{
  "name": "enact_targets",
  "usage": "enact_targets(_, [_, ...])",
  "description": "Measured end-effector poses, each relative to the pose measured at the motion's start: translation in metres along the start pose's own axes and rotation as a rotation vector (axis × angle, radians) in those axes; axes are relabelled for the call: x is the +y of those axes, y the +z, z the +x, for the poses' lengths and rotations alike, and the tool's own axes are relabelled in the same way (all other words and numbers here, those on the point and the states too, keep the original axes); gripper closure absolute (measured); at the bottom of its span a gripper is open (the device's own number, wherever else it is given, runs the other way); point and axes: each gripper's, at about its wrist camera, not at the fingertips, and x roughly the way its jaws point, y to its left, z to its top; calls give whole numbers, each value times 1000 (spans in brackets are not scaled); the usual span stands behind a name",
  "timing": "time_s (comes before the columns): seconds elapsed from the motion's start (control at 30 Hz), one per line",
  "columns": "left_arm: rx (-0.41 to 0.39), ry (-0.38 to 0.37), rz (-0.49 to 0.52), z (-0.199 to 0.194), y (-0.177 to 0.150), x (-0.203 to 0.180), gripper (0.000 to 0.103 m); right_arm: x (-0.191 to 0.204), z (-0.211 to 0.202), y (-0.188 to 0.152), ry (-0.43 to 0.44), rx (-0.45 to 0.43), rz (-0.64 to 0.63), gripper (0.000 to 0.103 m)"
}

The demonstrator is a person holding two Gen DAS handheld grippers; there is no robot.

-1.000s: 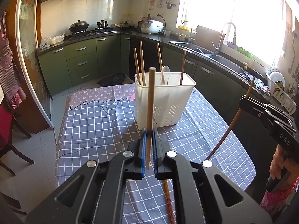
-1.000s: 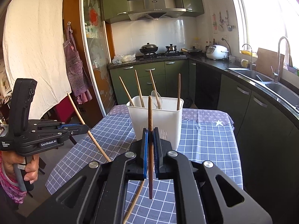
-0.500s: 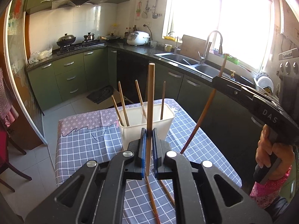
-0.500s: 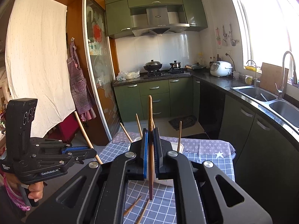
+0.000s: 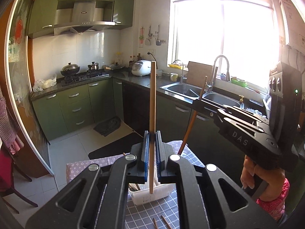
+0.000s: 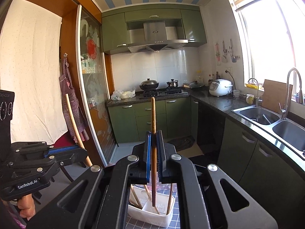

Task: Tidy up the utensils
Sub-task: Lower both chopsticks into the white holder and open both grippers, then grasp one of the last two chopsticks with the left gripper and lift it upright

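Both grippers have risen well above the white utensil basket (image 5: 150, 195), which a second ago stood ahead of the fingers and now sits below them on the checked tablecloth (image 5: 144, 212). By my reading, both sticks are set for dropping in. The left gripper (image 5: 152, 145) pinches a pale chopstick (image 5: 152, 103) upright; the right gripper (image 6: 154, 147) clamps a darker chopstick (image 6: 153, 114), tip over the basket. Two loose chopsticks (image 5: 161, 222) lie below.

Green cabinets (image 5: 76, 105), steel range hood (image 6: 155, 38), white rice cooker (image 6: 220, 87), double sink (image 5: 200, 93), bright window (image 5: 228, 36)
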Motion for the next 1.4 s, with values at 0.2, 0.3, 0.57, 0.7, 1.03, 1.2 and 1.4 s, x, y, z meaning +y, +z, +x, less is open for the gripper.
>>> enact_targets(0.2, [61, 31, -32, 53, -20, 16, 97, -13, 48, -36, -14, 92, 26, 97])
enact_targets(0.3, [125, 40, -42, 75, -37, 18, 97, -17, 63, -59, -20, 143, 35, 97])
enact_targets(0.57, [224, 40, -61, 83, -61, 21, 81, -18, 58, -85, 1, 186, 32, 90])
enact_targets(0.7, [197, 37, -60, 52, -63, 19, 74, -9, 14, -87, 0, 135, 18, 86])
enact_targets(1.03, [543, -30, -149, 50, -188, 22, 59, -13, -39, -204, -107, 359, 25, 56])
enact_targets(1.2, [734, -58, -187, 82, -252, 18, 60, -38, -32, -260, -123, 481, 122, 55])
enact_targets(1.4, [817, -58, -163, 103, -268, 4, 65, -44, -28, -281, -114, 515, 156, 54])
